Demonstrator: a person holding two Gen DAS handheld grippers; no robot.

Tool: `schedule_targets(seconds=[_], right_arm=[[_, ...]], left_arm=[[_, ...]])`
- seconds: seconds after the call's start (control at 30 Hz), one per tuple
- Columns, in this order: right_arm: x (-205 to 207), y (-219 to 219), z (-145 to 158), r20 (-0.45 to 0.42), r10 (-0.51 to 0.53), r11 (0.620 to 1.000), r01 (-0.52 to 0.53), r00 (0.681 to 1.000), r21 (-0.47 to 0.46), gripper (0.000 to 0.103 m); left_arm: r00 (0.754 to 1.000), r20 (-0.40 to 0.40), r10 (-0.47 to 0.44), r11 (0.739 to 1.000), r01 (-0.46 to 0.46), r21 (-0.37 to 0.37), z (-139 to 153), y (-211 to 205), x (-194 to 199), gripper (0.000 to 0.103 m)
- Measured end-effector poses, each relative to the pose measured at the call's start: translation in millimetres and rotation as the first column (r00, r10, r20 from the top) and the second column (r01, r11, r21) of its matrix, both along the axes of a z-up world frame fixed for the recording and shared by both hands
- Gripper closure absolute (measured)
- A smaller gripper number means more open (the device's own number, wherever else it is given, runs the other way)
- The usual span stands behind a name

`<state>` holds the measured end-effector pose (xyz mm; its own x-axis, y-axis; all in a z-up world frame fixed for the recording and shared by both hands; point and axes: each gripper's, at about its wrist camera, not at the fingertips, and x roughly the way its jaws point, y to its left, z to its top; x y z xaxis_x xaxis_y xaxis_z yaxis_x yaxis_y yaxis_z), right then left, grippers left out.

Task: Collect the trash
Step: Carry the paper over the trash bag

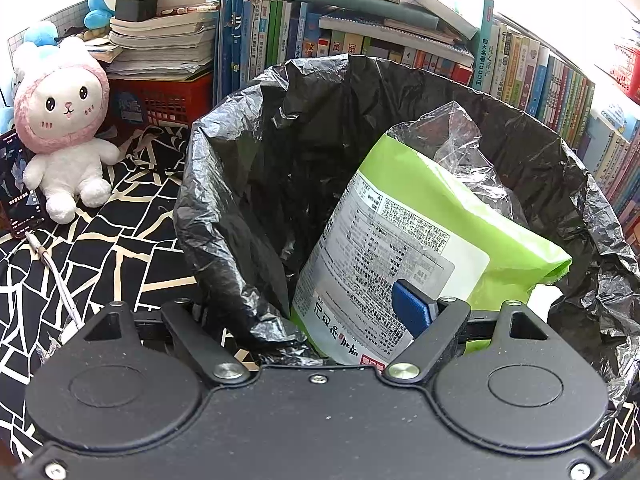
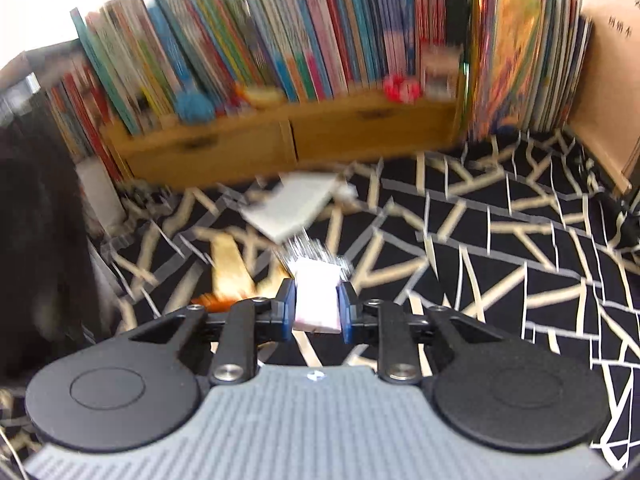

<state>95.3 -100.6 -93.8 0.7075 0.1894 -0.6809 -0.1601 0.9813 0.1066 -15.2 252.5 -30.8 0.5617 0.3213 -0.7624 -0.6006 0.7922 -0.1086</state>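
Note:
A bin lined with a black bag fills the left wrist view. A green printed package leans inside it, with clear plastic film behind. My left gripper hangs at the bin's near rim, jaws spread wide. Its right blue pad lies against the package, and the bag hides the left fingertip. My right gripper is shut on a small white and pink packet above the patterned cloth. A white paper and an orange wrapper lie ahead of it.
A plush rabbit, a phone with a cable and a red crate sit left of the bin. Rows of books back it. A wooden drawer shelf with books stands ahead. The dark bin side is at left.

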Motion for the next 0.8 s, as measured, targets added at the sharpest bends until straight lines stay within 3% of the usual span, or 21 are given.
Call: schedule_targets(seconds=[0.23,0.47,0.63,0.8], right_arm=[[-9.8,11.2,77.8,0.144,0.080,0.986,-0.100,0.986,0.134,0.074],[-23.2,44.6,148.0,0.247,0.194,0.940,-0.252,0.949,0.231,0.074],[-35.4,80.3,171.5,0.280,0.298,0.903,-0.365,0.912,0.228,0.074],[-45.7,117.3,171.1,0.267,0.372,0.883,-0.427,0.889,0.193,0.073]], left_arm=[[1.000,-0.001,-0.003,1.000,0.003,0.000,0.1,0.1,0.1,0.021],[1.000,-0.003,-0.017,1.000,0.017,-0.001,0.0,1.1,0.1,0.021],[1.000,0.000,-0.021,1.000,0.021,-0.004,-0.3,1.1,0.5,0.020],[1.000,0.006,-0.026,1.000,0.026,-0.012,-1.1,1.8,-1.8,0.020]])
